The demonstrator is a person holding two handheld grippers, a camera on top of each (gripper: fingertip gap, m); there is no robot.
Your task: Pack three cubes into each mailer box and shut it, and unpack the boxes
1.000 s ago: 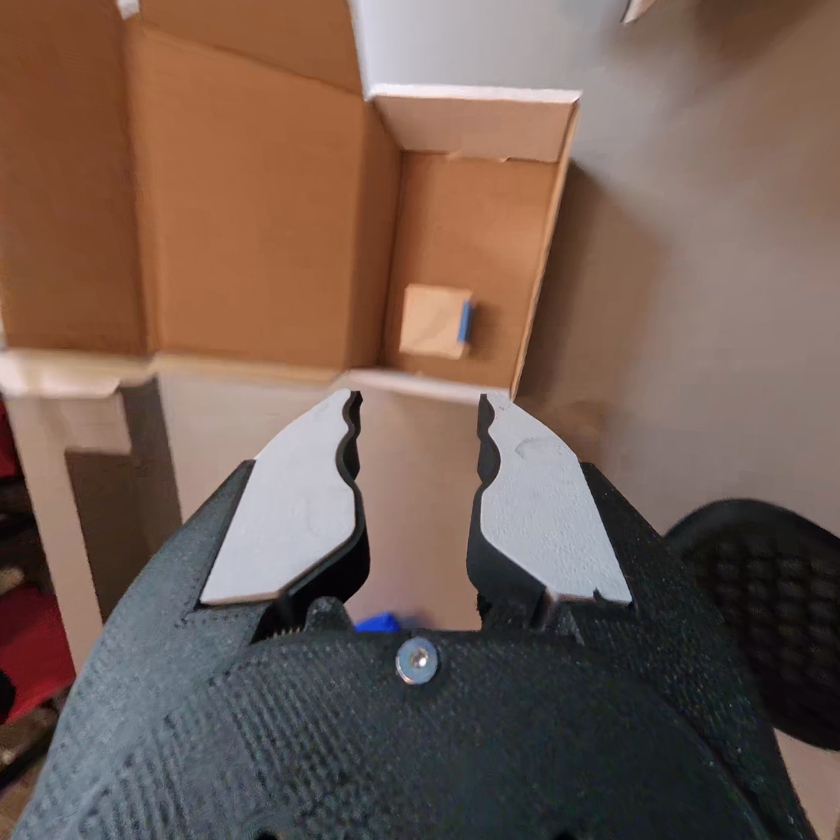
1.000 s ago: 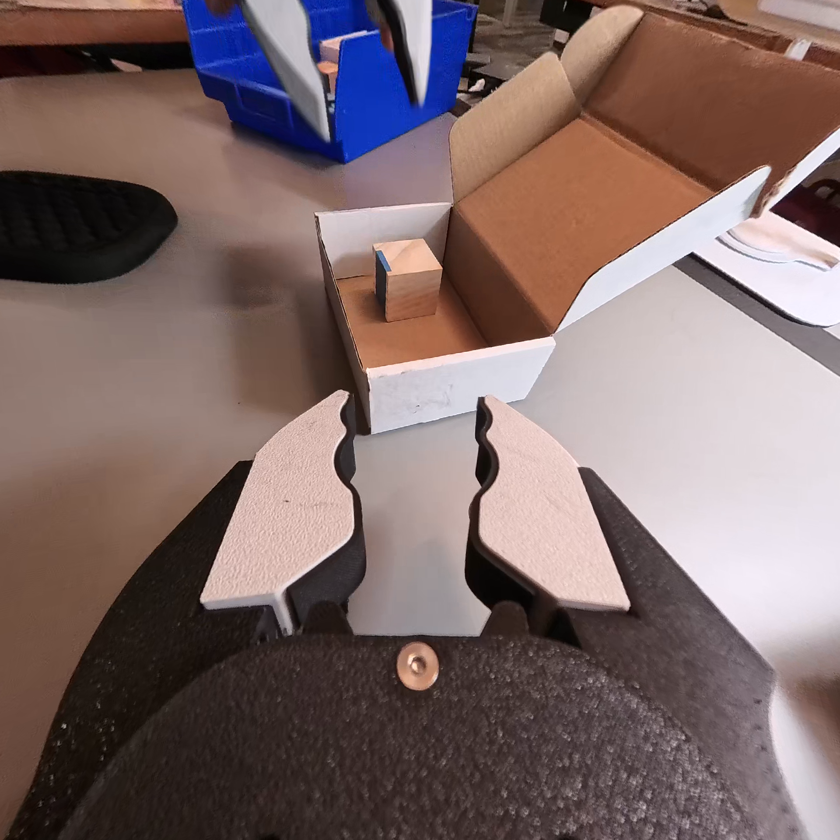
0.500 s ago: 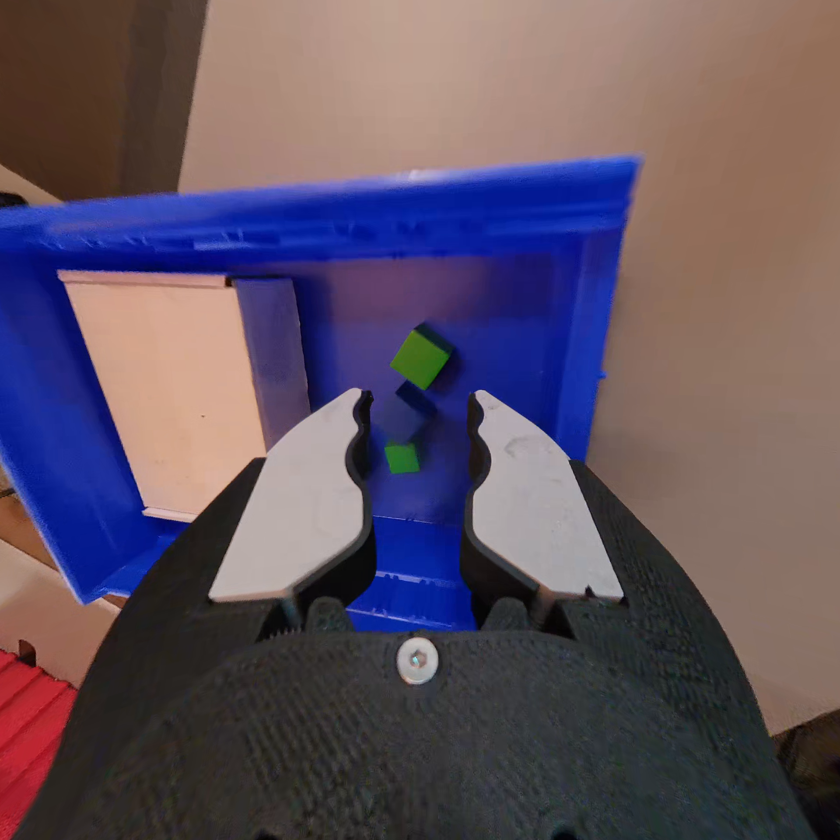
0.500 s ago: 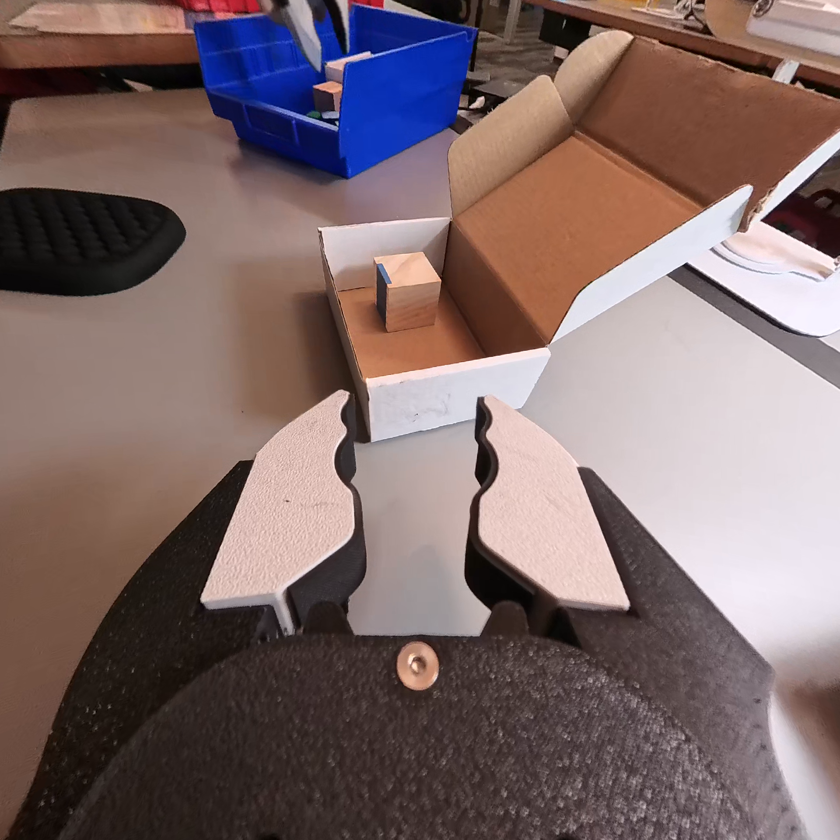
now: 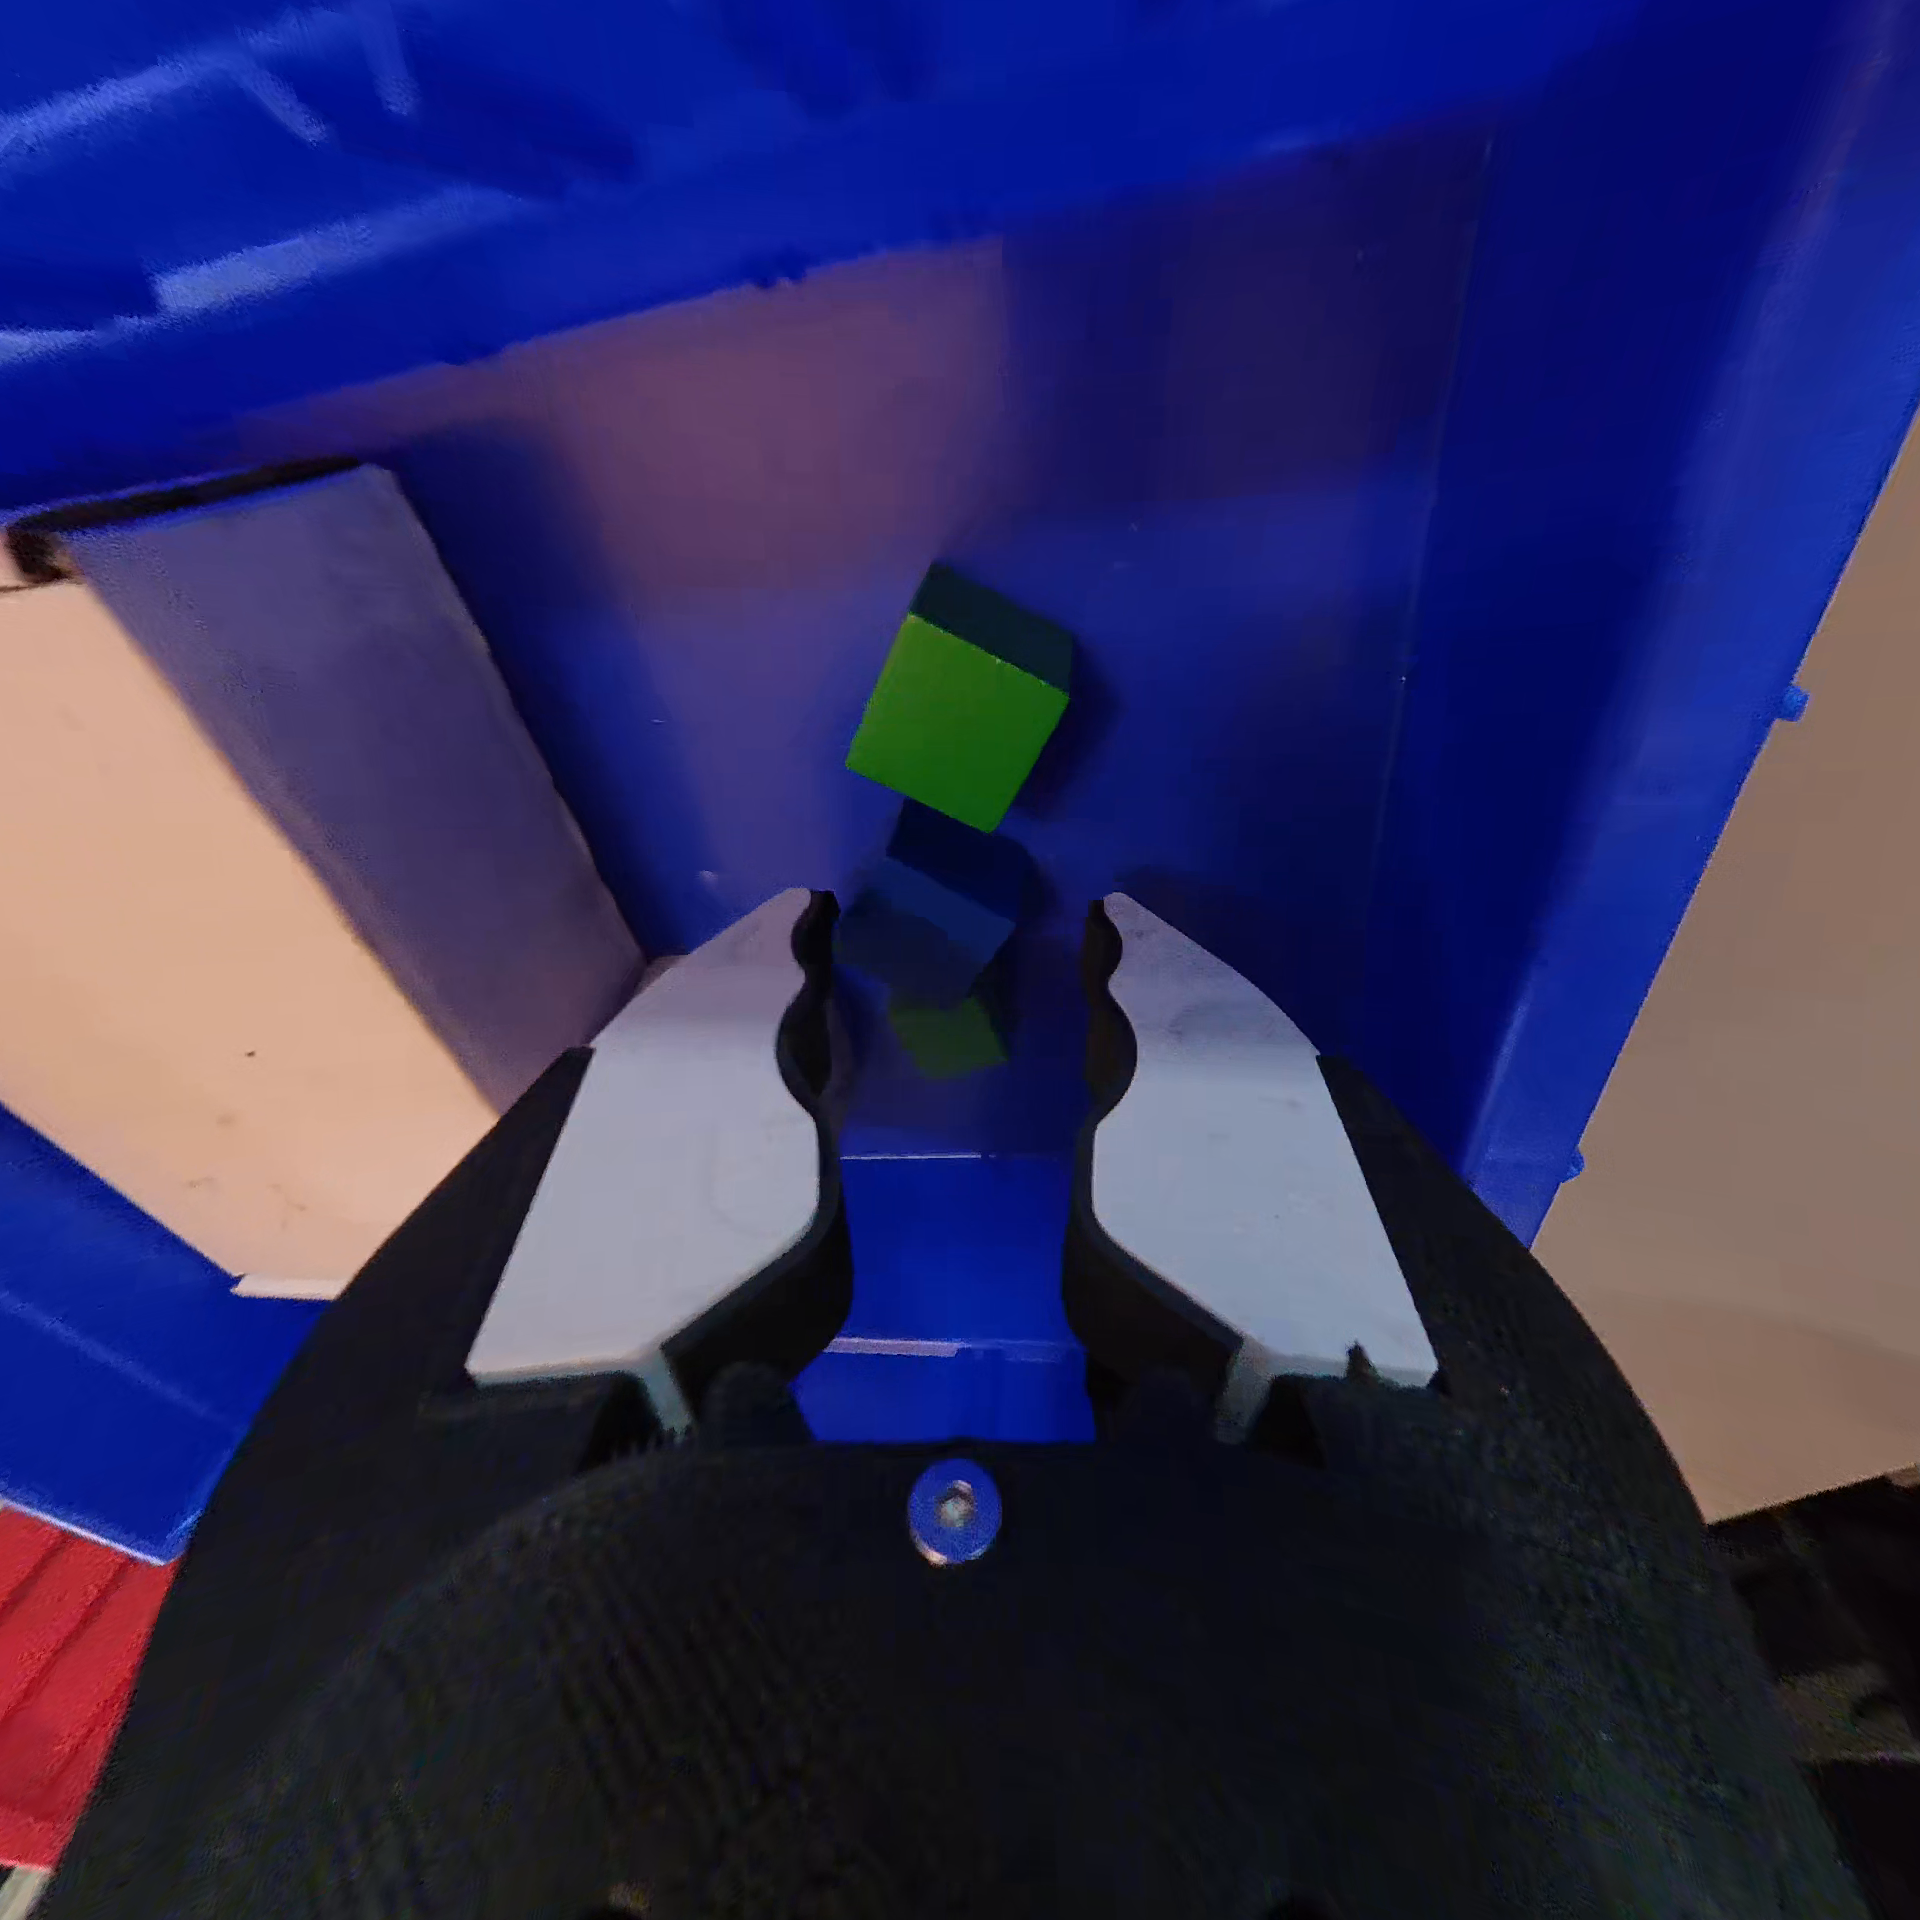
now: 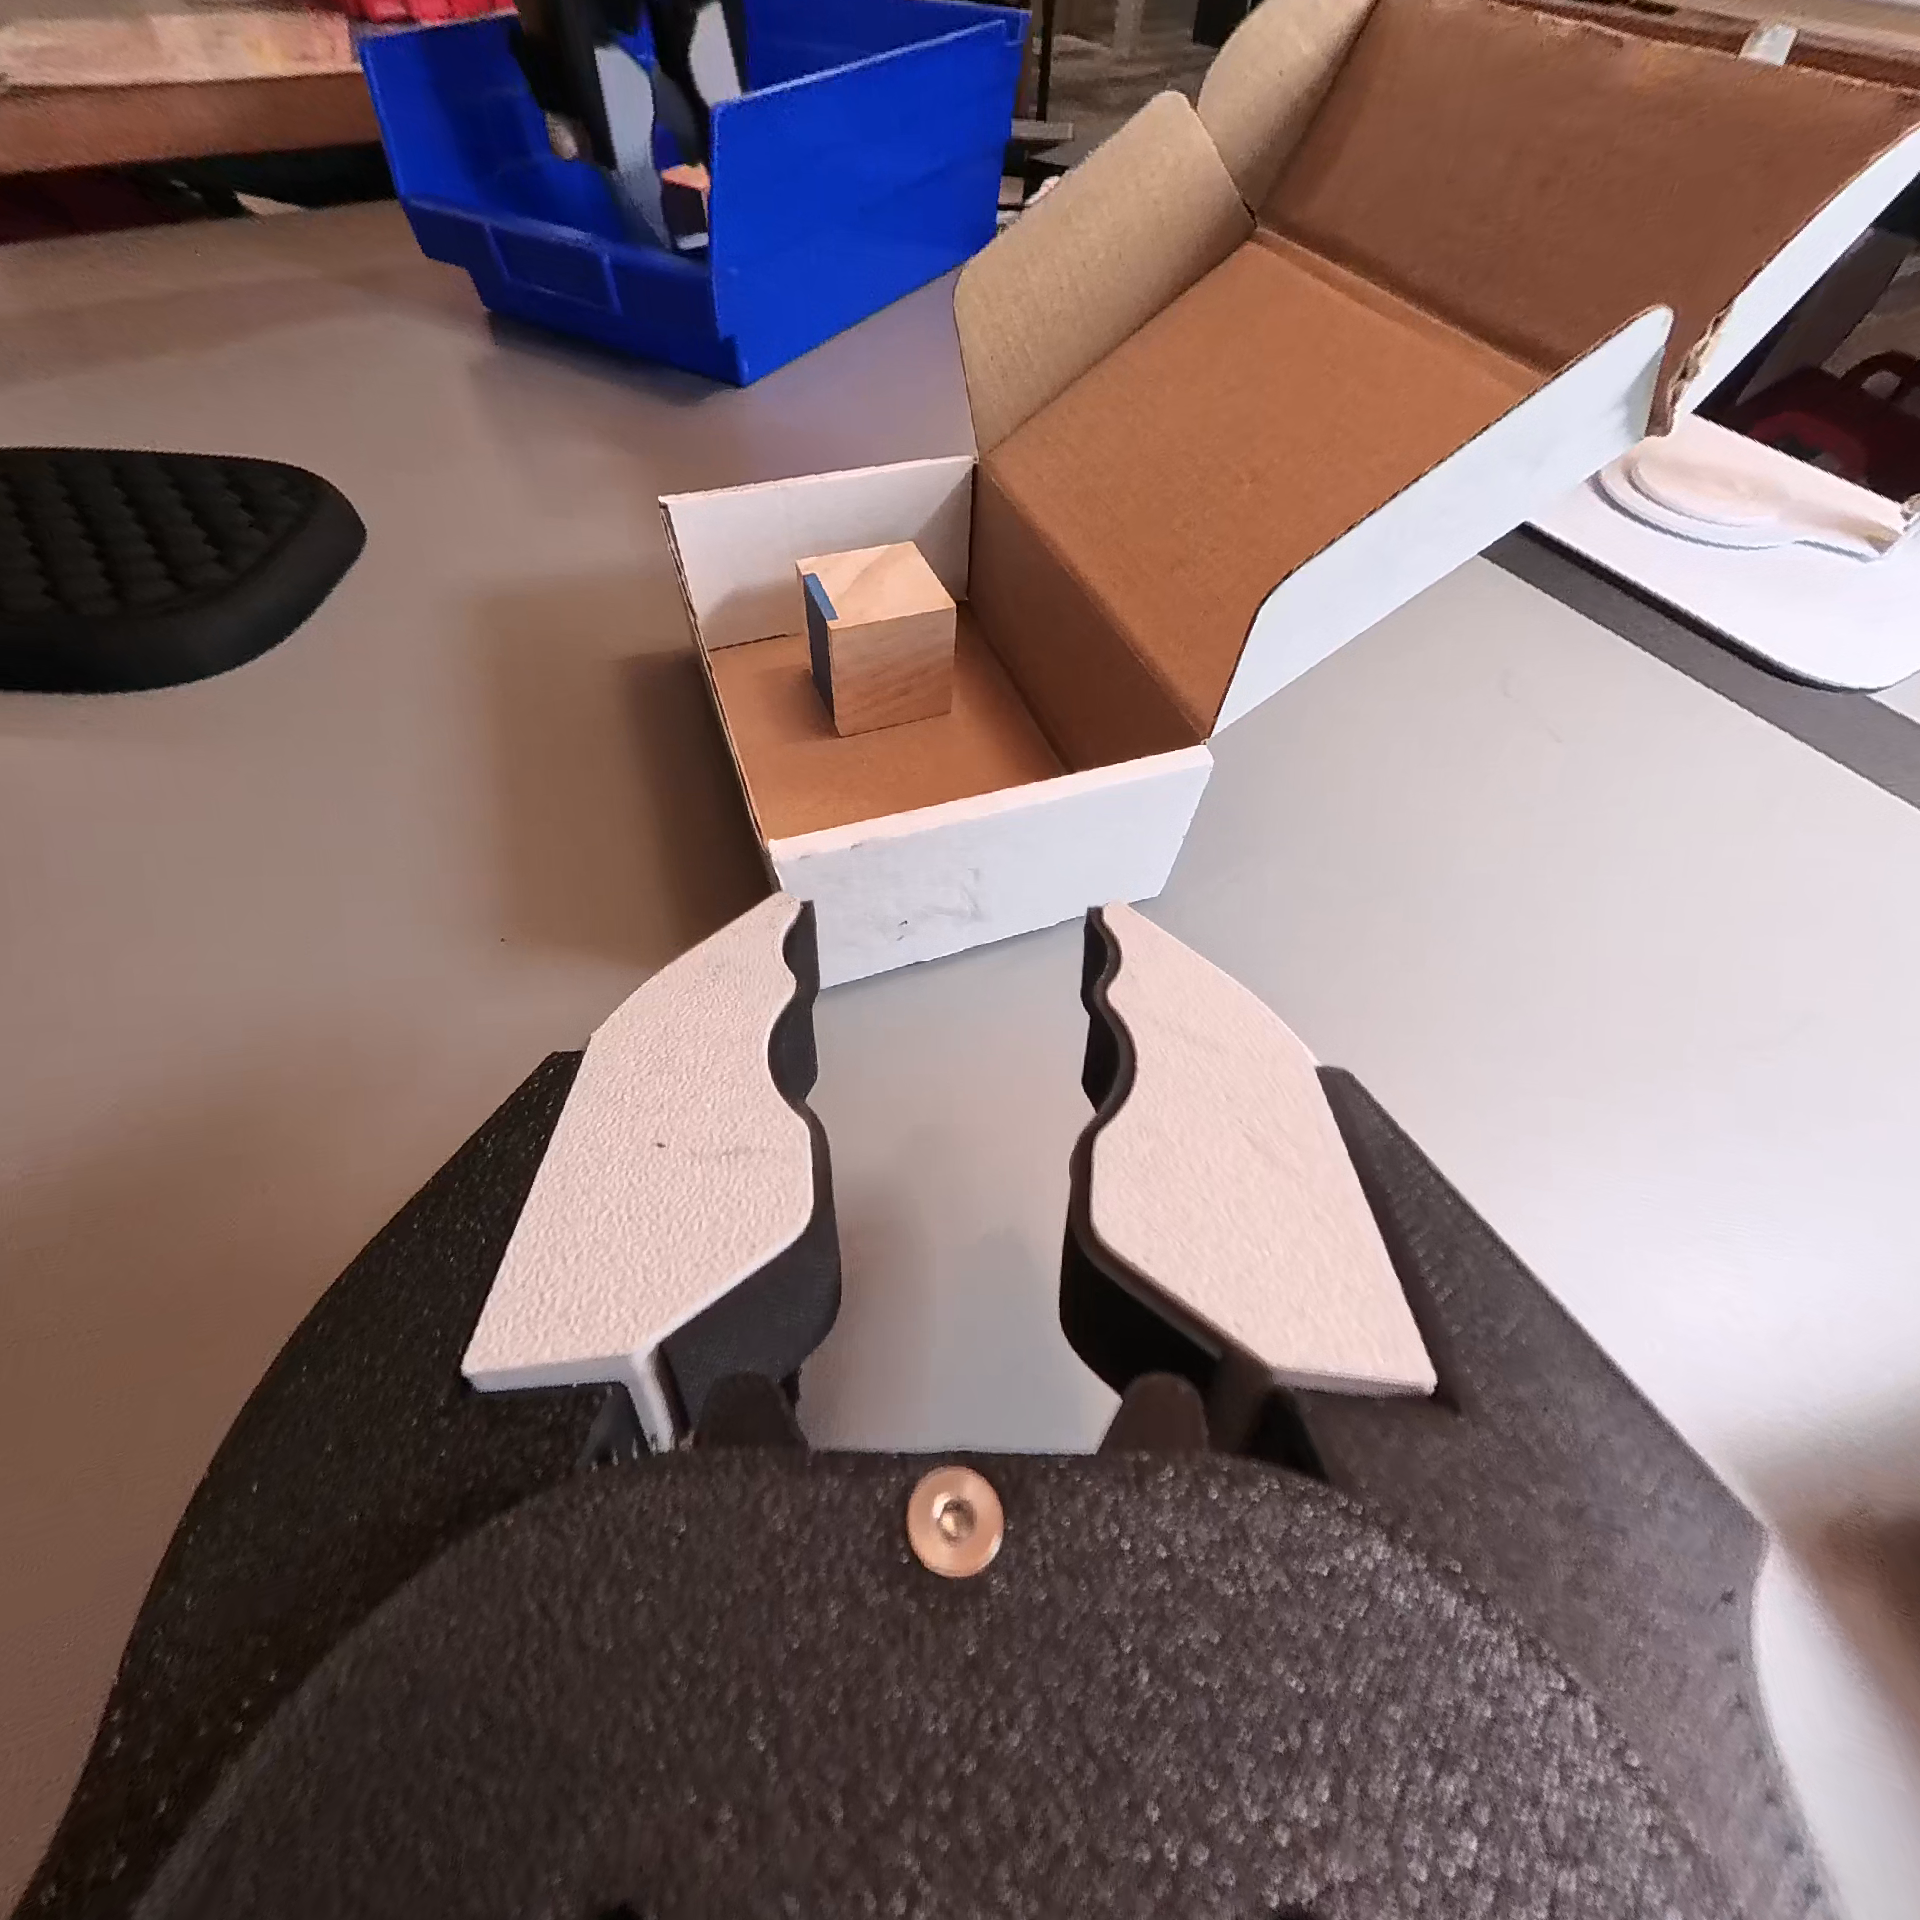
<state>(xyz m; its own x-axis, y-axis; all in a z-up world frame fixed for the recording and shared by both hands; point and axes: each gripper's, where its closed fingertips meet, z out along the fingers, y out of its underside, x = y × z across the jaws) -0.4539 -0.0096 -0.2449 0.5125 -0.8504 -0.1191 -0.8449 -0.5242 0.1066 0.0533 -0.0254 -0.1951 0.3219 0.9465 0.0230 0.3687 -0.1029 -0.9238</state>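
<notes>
Mailer box: small white corrugated-card mailer box (image 6: 987, 894) with brown inside, standing lid-open on the grey table (image 6: 364, 883), at 12 o'clock of the right gripper.
Packed so far: one pale wooden cube with a blue face (image 6: 883, 649) on the box floor; two of three places unfilled, by this count.
Lid: brown-lined hinged lid (image 6: 1403, 312) swung up and back toward 2 o'clock; closing not yet done.
Supply: blue plastic storage bin (image 5: 1558, 520), at 11 o'clock beyond the box in the right wrist view.
Bin contents: bright green cube (image 5: 956, 727) at 12 o'clock of the left gripper; dark blue cube (image 5: 930, 925) just below it, level with the fingertips; smaller green patch under that, perhaps another cube, too unclear to tell; pale flat slab (image 5: 208, 935) leaning at 9 o'clock.
Left gripper (image 5: 951, 914): lowered into the bin, jaws apart and empty, the dark blue cube in the gap between the tips; contact cannot be told.
Right gripper (image 6: 945, 925): jaws apart, empty, tips just short of the box front wall.
Stage: early packing of the first box, apparently; second cube about to be fetched.
Remaining: two more cubes, lid shut, any further boxes, then unpacking.
</notes>
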